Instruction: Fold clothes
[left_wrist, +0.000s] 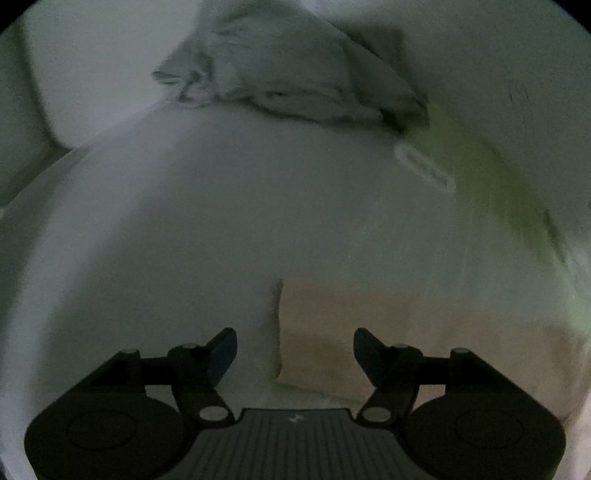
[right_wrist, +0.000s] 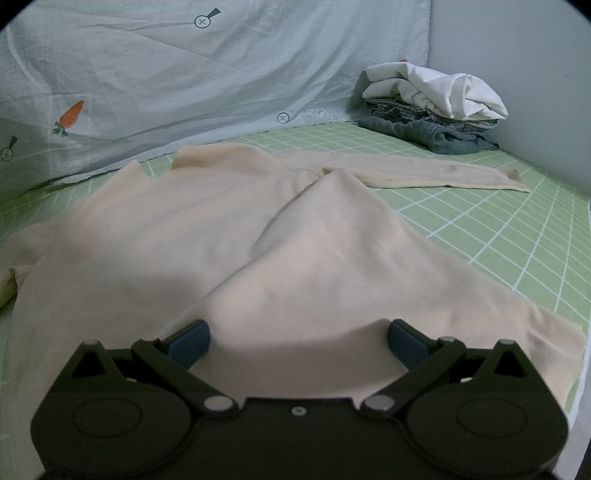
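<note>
R gripper (right_wrist: 298, 341): fingers (right_wrist: 190, 341) spread wide, released, low over near hem of cream top (right_wrist: 240, 236). Soft, light, limp knit; likely slips, best pinched at hem corner or sleeve cuff. Spread flat mid bed (right_wrist: 498, 221), sleeve toward far-right corner. L gripper (left_wrist: 295, 350): fingers released, holding nothing, dim view.

My right tongs (right_wrist: 298, 345): matt black plastic, blue pads. Ahead: cream sweater (right_wrist: 236, 236), soft matt knit; bed sheet (right_wrist: 480, 221), smooth checked cotton.

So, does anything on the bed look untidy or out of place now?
The cream sweater lies rumpled, a raised crease running down its middle, one sleeve stretched sideways. The clothes pile in the corner is loosely heaped, not folded.
</note>
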